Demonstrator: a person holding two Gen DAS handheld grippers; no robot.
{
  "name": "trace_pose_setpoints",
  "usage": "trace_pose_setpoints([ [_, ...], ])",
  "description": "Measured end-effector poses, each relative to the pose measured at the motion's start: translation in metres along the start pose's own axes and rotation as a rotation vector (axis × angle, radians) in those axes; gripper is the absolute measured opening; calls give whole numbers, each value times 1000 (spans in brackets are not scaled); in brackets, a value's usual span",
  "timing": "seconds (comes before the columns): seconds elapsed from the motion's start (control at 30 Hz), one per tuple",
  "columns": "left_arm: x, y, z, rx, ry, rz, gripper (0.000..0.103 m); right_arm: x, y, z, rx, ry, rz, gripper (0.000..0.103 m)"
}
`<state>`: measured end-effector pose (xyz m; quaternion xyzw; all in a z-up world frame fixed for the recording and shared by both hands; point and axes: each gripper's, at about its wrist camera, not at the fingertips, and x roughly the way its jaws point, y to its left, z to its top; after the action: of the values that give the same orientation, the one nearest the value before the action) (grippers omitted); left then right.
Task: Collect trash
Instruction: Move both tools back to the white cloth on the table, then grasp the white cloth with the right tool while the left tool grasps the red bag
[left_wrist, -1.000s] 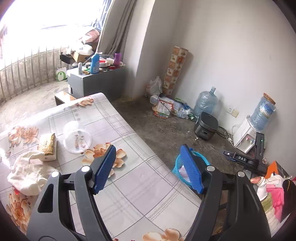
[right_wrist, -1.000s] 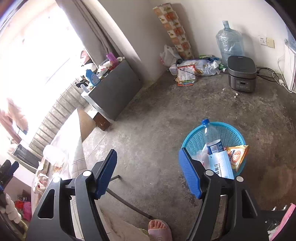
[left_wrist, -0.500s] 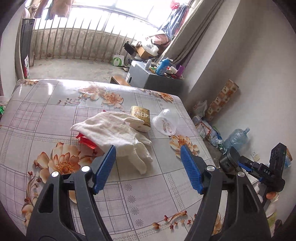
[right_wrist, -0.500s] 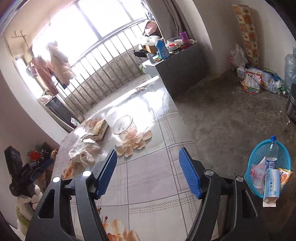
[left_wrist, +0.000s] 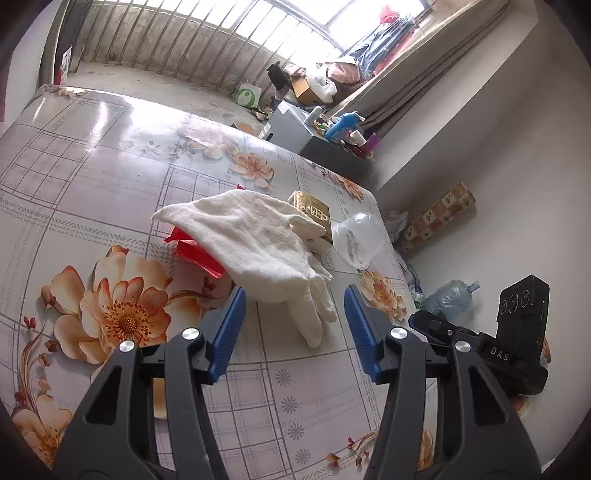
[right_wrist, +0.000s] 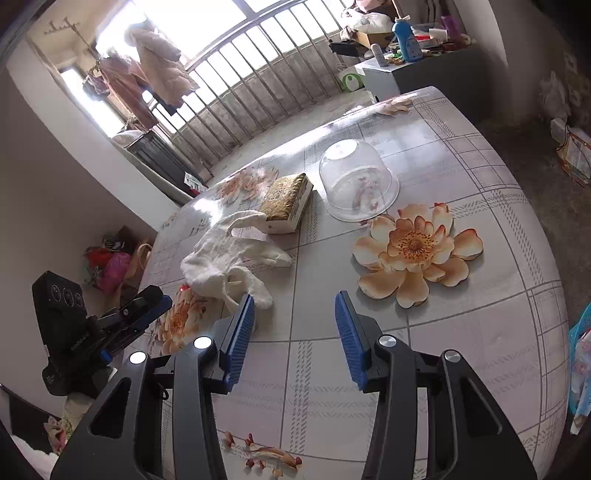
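Observation:
A white cloth glove (left_wrist: 258, 240) lies on the floral table (left_wrist: 92, 177), partly covering a red wrapper (left_wrist: 192, 251). Behind it are a gold box (left_wrist: 312, 212) and an upturned clear plastic cup (left_wrist: 354, 236). My left gripper (left_wrist: 293, 325) is open and empty, just short of the glove's fingertips. In the right wrist view the glove (right_wrist: 225, 254), gold box (right_wrist: 286, 203) and clear cup (right_wrist: 356, 184) lie ahead. My right gripper (right_wrist: 293, 332) is open and empty above the table, right of the glove. The blue trash basket (right_wrist: 580, 354) shows at the right edge.
The other gripper's black camera unit shows at the right in the left wrist view (left_wrist: 517, 332) and at the left in the right wrist view (right_wrist: 70, 332). A grey cabinet (right_wrist: 424, 70) with bottles stands beyond the table. A water jug (left_wrist: 450, 297) sits on the floor.
Both grippers have swung from the floor and basket back over the table and moved closer to the glove. Both stay open and empty.

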<state>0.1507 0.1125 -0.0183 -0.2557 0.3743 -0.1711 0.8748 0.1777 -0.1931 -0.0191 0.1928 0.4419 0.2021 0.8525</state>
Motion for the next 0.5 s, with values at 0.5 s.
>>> trace_pose_setpoints([
  [0.5,-25,51,18,-55,-63,116,30,90,99,37,-366,63,-48,53],
])
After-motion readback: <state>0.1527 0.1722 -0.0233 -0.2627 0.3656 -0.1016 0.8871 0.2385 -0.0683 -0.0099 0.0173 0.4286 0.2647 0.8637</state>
